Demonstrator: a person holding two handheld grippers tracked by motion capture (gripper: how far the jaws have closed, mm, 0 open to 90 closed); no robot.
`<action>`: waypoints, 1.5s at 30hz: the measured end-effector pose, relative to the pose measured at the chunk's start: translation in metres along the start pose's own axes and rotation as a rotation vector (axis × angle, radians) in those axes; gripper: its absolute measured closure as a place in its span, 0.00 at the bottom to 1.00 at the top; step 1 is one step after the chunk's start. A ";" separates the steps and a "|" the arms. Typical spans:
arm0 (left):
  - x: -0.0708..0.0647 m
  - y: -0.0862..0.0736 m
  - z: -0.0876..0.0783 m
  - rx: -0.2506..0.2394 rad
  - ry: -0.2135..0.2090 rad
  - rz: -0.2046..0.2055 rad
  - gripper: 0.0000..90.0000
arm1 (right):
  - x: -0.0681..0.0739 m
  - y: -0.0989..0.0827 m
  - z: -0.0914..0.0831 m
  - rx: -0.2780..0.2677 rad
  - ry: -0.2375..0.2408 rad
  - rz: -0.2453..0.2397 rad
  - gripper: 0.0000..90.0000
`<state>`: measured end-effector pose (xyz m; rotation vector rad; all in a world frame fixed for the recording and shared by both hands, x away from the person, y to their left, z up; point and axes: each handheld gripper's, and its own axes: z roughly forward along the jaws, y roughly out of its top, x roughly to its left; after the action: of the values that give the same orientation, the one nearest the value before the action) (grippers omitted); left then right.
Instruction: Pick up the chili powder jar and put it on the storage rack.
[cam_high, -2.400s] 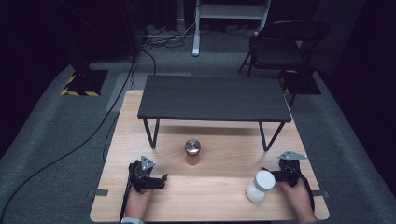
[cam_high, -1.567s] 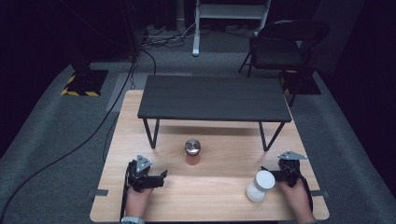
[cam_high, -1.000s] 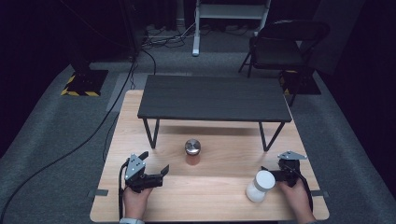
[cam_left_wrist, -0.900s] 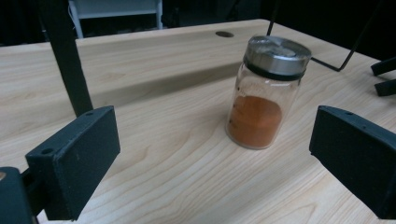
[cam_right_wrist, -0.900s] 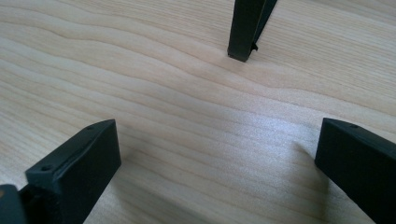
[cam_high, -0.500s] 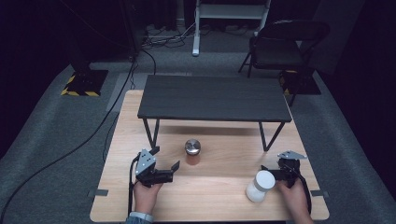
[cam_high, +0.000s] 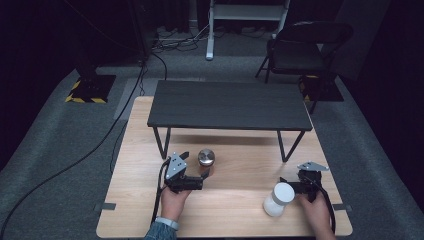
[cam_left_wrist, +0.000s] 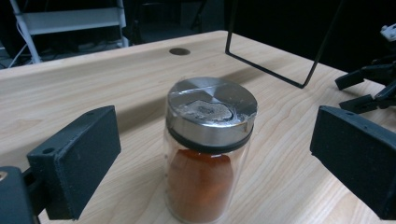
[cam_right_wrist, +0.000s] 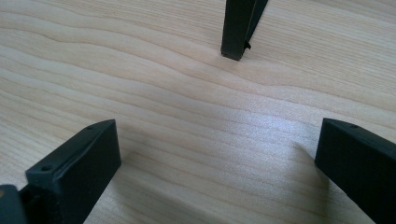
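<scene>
A glass jar (cam_left_wrist: 210, 154) with a steel lid and orange-red powder stands upright on the wooden table (cam_high: 240, 210). In the high view the jar (cam_high: 206, 159) sits in front of the black shelf. My left gripper (cam_left_wrist: 219, 156) is open, with one jaw on each side of the jar and neither touching it. Seen from above, the left gripper (cam_high: 195, 166) lies just left of the jar. My right gripper (cam_high: 292, 184) is open near the table's right front, over bare wood (cam_right_wrist: 215, 140). A white bottle (cam_high: 278, 199) stands right beside it, outside its jaws.
A low black shelf (cam_high: 230, 105) on thin metal legs spans the back half of the table; one leg (cam_right_wrist: 238, 28) stands just ahead of the right gripper. A black chair (cam_high: 300, 50) and cables lie on the floor beyond. The other gripper (cam_left_wrist: 373, 84) shows far right.
My left gripper has moved right and forward across the table until its open jaws flank the jar. The right gripper and the white bottle have stayed put.
</scene>
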<state>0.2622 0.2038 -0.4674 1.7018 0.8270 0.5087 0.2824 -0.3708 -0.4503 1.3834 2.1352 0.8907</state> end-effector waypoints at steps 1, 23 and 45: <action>0.000 0.000 0.000 0.000 0.000 0.000 0.02 | 0.000 0.000 0.000 0.000 0.000 0.000 0.00; -0.017 -0.015 0.047 0.080 0.082 0.044 0.34 | -0.003 0.000 0.000 0.000 0.014 -0.014 0.00; -0.030 0.025 0.032 0.122 0.029 0.089 0.34 | -0.004 -0.002 -0.002 -0.001 0.016 -0.015 0.00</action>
<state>0.2716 0.1576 -0.4503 1.8534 0.8201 0.5535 0.2812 -0.3753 -0.4503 1.3622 2.1540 0.8992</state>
